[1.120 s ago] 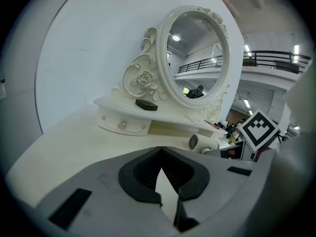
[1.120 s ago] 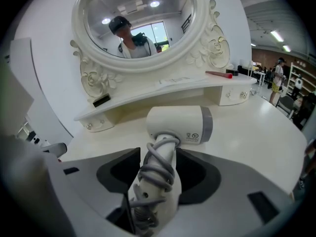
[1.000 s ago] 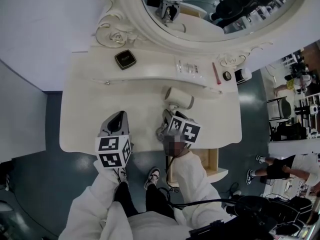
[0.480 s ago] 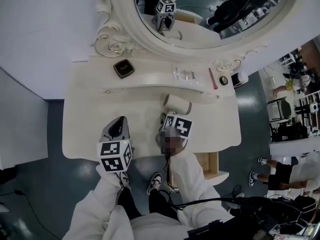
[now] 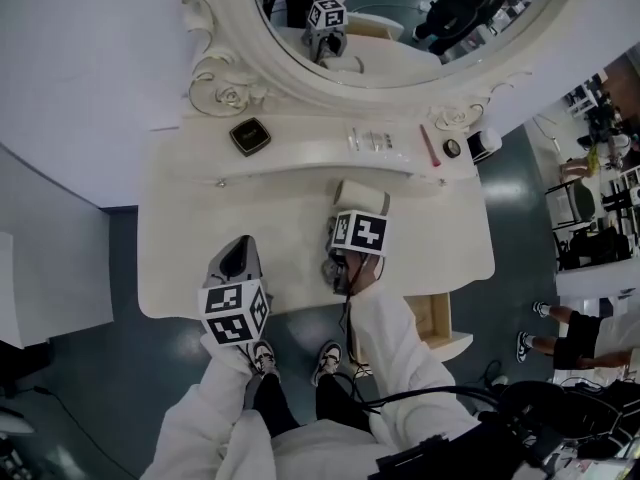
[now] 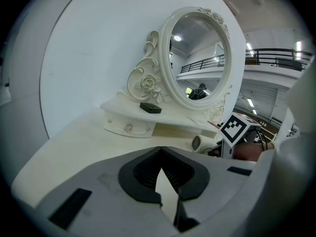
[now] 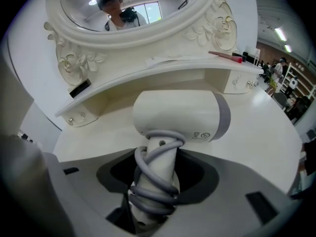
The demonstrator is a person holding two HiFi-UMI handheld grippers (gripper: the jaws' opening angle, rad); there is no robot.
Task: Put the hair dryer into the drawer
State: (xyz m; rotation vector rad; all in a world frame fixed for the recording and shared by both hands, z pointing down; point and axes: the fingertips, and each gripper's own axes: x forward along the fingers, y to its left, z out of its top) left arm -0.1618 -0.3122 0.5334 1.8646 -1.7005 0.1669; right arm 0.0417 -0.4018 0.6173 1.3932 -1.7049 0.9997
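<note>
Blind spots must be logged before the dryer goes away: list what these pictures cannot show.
- Inside of the drawer: head view, mostly covered by the tabletop edge and the person's sleeve.
- Handle base of the hair dryer: right gripper view, hidden between the right gripper's jaws and the wrapped cord.
- Small items on the upper shelf: head view, too small to identify.

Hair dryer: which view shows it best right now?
The right gripper view: the hair dryer fills it, with its handle between the right tongs. The head view shows only its barrel past the marker cube. The left gripper view shows it small, at the right.
</note>
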